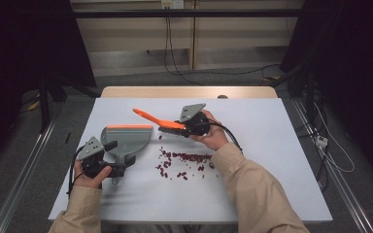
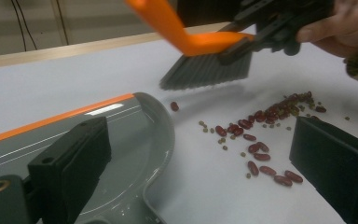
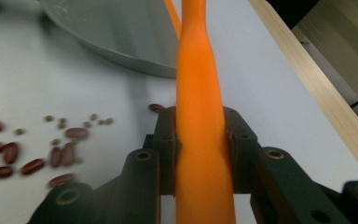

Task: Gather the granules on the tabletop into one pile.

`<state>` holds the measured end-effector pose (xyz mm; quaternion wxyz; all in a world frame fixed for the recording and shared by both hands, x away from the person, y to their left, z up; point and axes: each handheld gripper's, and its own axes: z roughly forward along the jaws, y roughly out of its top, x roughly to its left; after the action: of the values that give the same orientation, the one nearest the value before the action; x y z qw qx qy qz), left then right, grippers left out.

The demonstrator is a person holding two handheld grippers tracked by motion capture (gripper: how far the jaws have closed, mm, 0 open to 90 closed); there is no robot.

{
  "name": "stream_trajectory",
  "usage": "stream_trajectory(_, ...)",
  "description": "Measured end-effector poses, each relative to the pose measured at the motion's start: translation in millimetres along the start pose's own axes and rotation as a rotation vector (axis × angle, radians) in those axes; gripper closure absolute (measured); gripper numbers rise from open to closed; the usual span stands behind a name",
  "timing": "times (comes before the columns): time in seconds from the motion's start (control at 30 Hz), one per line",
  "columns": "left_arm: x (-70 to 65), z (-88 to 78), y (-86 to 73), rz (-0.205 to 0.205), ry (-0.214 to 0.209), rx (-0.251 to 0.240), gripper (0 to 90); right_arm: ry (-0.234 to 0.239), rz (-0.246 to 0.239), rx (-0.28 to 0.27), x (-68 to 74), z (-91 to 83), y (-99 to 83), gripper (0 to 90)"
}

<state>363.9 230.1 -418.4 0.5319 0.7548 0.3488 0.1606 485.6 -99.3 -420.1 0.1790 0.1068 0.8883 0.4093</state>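
Observation:
A small brush with an orange handle (image 1: 148, 117) and dark bristles (image 2: 205, 70) hangs just above the white table. My right gripper (image 1: 187, 128) is shut on that handle (image 3: 198, 70), both pads pressing its sides. Red beans and tiny greenish seeds (image 1: 184, 162) lie scattered right of a grey dustpan (image 1: 126, 138) with an orange lip, flat on the table. My left gripper (image 1: 108, 162) sits at the pan's handle end. Its jaws stand wide apart, one over the pan (image 2: 135, 135), the other beside the beans (image 2: 265, 121), so the left gripper is open.
The white table top (image 1: 272, 145) has a wooden strip (image 1: 189, 91) along its far edge. Bare surface lies to the right and in front of the beans. Cables trail on the floor beyond and to the right.

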Motion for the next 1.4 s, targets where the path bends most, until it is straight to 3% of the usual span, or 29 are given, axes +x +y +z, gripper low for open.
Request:
stream_trajectory(0.1,1.1,-0.5,-0.4,-0.003,-0.003,-0.001,5.2,0.008,-0.024,0.036,-2.2,15.6,2.6,71.6)
stream_trajectory(0.23,2.9,-1.5,-1.2,-0.007,0.001,0.0,5.2,0.056,-0.052,0.033,5.4,21.9,4.7,71.4)
stream_trajectory(0.57,1.0,-1.1,-1.6,-0.003,0.003,0.006,5.2,0.151,-0.129,0.036,29.3,3.1,1.7,71.3)
stream_trajectory(0.87,-1.8,-0.2,-1.5,0.004,-0.001,0.007,5.2,0.206,-0.152,0.031,50.9,-20.9,-6.7,71.3)
stream_trajectory(1.0,-2.6,-0.4,-1.4,0.008,0.002,0.009,5.2,0.202,-0.141,0.021,54.4,-27.5,-10.6,71.4)
stream_trajectory(1.17,-2.7,-2.0,-1.6,0.012,0.003,0.009,5.1,0.147,-0.111,-0.021,53.2,-33.4,-11.5,71.6)
stream_trajectory(1.4,-1.6,-2.6,-1.5,0.007,0.005,0.005,5.1,0.093,0.043,-0.114,43.1,-46.8,-5.9,71.6)
